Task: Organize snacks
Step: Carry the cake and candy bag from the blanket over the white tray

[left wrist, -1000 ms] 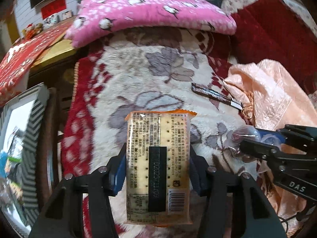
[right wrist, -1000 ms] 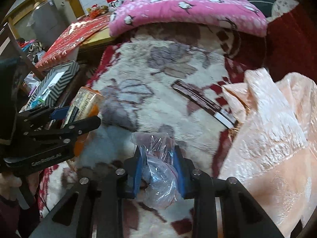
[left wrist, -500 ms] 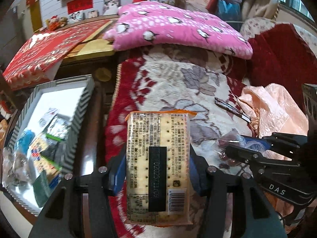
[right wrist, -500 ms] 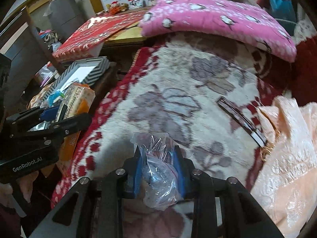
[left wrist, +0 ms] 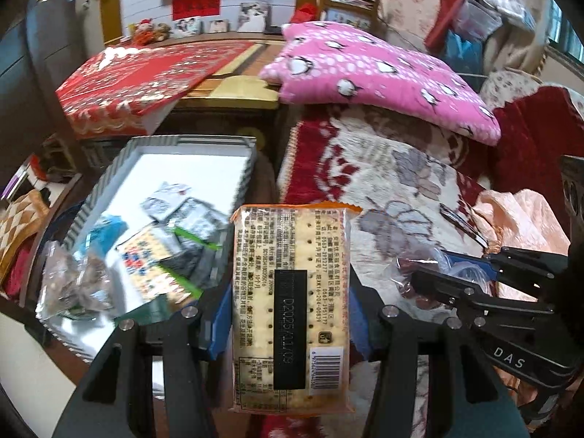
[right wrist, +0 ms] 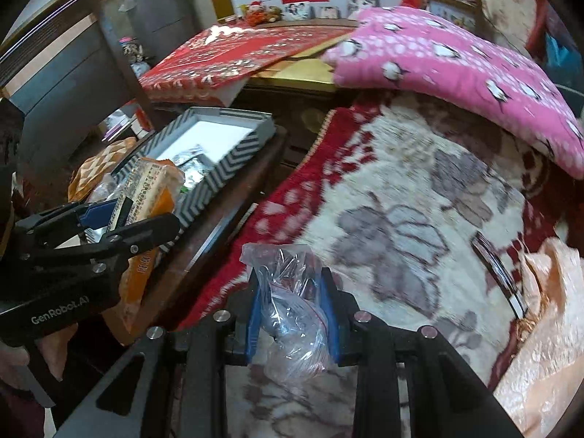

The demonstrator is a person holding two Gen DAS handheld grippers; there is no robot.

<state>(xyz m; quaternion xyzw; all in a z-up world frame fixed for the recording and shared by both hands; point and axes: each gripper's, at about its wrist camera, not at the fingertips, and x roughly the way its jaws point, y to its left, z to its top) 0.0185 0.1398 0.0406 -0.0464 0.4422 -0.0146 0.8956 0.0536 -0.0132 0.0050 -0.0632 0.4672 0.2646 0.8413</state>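
Observation:
My left gripper (left wrist: 290,314) is shut on a cracker packet (left wrist: 292,273), clear-wrapped with orange edges and printed text, held upright over the bed's edge. From the right wrist view the same cracker packet (right wrist: 146,197) shows side-on in the left gripper (right wrist: 124,219). My right gripper (right wrist: 292,306) is shut on a crumpled clear plastic bag (right wrist: 292,314) with a red zip line, above the floral blanket. That plastic bag (left wrist: 419,273) and the right gripper (left wrist: 449,277) appear at the right of the left wrist view. A zigzag-rimmed tray (left wrist: 241,179) holding several snack packets (left wrist: 160,244) lies to the left.
A floral red and cream blanket (right wrist: 401,197) covers the bed, with a pink pillow (left wrist: 372,76) at its head and peach fabric (right wrist: 547,321) at right. A dark striped bar (right wrist: 496,273) lies on the blanket. A red-clothed table (left wrist: 138,76) stands behind the tray (right wrist: 219,171).
Both grippers have swung left and a little up with their loads held. The tray of snacks has come fully into the left wrist view and nearer in the right.

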